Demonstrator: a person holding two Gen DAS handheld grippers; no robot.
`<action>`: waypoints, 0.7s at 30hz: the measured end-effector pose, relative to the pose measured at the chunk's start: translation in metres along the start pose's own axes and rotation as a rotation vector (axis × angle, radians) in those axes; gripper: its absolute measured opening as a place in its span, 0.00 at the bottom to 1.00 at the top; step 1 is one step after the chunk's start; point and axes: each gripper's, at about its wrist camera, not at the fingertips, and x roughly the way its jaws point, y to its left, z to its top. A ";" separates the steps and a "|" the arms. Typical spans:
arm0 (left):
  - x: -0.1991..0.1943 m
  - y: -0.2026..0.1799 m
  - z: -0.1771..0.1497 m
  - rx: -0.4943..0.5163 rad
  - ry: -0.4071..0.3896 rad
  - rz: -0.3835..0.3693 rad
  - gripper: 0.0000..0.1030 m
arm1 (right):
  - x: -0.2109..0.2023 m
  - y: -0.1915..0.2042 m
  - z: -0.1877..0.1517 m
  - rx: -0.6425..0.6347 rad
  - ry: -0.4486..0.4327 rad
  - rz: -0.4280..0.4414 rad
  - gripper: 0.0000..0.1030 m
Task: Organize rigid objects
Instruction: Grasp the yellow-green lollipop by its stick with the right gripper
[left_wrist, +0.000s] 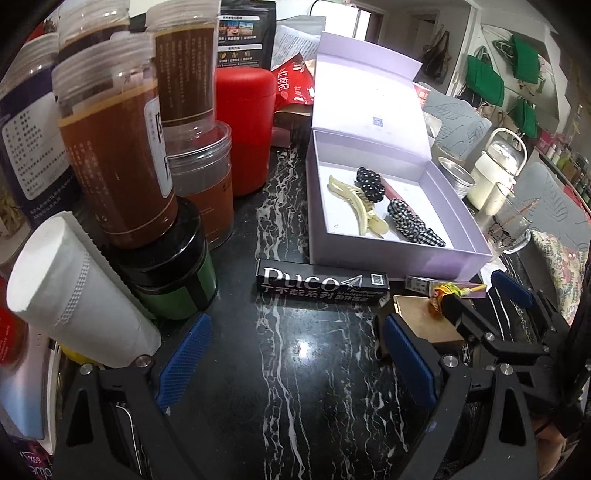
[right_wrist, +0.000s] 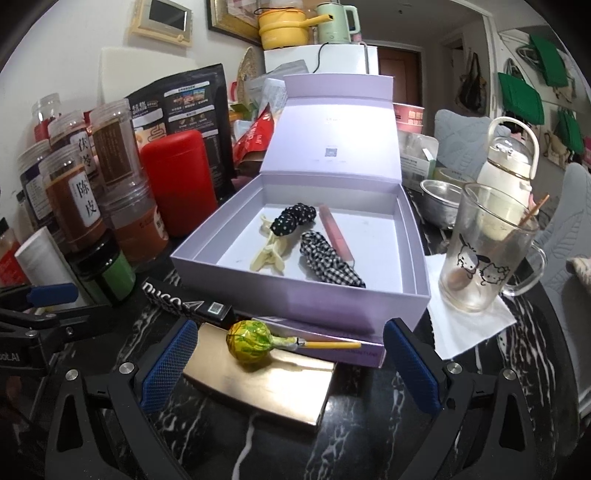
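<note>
lollipop (right_wrist: 248, 342): yellow-green wrapper, lying on gold box (right_wrist: 258, 384) | lilac box (right_wrist: 391, 306): open, holds hair accessories

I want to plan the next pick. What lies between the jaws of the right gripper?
In the right wrist view, the open right gripper straddles a gold flat box with a yellow-wrapped lollipop resting on top. The jaws touch neither.

Black marble table (left_wrist: 295, 369): lilac box (right_wrist: 332, 302), Puco box (left_wrist: 321, 284), gold case (right_wrist: 258, 384), napkin (right_wrist: 476, 328).
</note>
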 end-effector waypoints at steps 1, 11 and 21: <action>0.001 0.001 0.000 -0.003 0.001 0.001 0.92 | 0.004 0.001 0.000 -0.004 0.005 0.000 0.99; 0.010 0.007 0.002 -0.022 0.015 0.005 0.92 | 0.015 0.009 -0.005 -0.021 -0.001 -0.018 0.97; 0.013 0.000 0.000 -0.021 0.025 -0.012 0.92 | 0.012 0.003 -0.009 0.020 -0.005 -0.037 0.79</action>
